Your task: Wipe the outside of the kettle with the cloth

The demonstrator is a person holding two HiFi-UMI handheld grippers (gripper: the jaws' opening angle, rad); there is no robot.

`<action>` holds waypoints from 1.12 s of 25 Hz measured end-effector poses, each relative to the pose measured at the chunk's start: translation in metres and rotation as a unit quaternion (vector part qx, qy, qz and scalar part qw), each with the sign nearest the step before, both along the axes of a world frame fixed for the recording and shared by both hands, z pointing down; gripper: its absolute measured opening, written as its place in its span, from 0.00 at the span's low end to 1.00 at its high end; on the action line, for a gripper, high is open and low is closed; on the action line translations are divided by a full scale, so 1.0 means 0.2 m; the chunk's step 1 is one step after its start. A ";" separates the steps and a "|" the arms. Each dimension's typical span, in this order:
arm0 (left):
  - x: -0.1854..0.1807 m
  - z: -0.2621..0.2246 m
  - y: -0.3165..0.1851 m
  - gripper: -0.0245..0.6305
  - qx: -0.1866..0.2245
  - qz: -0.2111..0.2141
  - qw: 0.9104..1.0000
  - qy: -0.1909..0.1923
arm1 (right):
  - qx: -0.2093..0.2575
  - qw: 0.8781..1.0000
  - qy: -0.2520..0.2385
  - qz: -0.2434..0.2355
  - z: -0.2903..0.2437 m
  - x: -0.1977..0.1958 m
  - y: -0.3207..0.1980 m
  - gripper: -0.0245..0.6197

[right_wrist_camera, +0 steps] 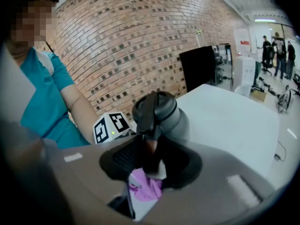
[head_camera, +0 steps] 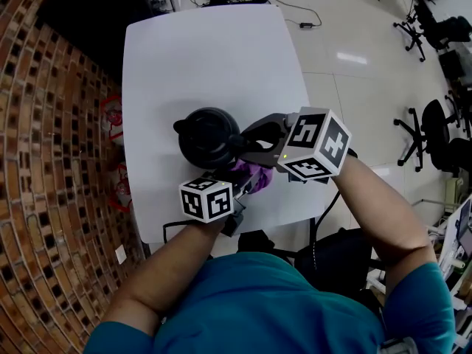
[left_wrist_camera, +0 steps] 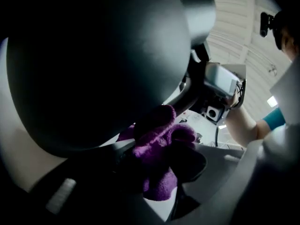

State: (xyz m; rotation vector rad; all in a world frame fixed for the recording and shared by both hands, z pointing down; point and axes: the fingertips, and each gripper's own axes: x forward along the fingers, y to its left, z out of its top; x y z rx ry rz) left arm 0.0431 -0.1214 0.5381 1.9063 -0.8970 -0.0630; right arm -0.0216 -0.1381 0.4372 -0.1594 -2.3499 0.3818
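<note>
The kettle point(head_camera: 206, 135) stands at the middle of the white table point(head_camera: 206, 57), a little toward the near edge. It is black, with a round, bulging body, a domed lid and a short spout pointing to the frame's left. Its handle point(head_camera: 243, 140) runs off to the right. In the left gripper view its side fills the upper left as a dark, smooth, faintly glossy curve. In the right gripper view it looks dark grey, and the handle arches over the lid.

The right gripper point(right_wrist_camera: 150, 161) is clenched on the kettle's handle, which stands upright between its two pads. In the head view, its marker cube sits right of centre.

The left gripper point(left_wrist_camera: 157, 158) grasps the cloth point(left_wrist_camera: 159, 144), a fuzzy purple wad bunched between its jaws, with folds spilling above and below them. In the head view the cloth shows just below and right of the kettle, under the right gripper's jaws. In the left gripper view its upper folds reach the kettle's lower curve beside the handle. Whether they press on it cannot be told.

A brick wall point(head_camera: 51, 161) runs down the left of the head view, and office chairs point(head_camera: 435, 124) stand on the pale floor at the right.
</note>
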 end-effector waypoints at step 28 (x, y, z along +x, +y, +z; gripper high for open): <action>-0.87 -0.27 0.16 0.25 0.062 0.018 0.974 -0.220 | 0.053 0.998 -0.034 0.014 0.01 0.00 0.00 0.23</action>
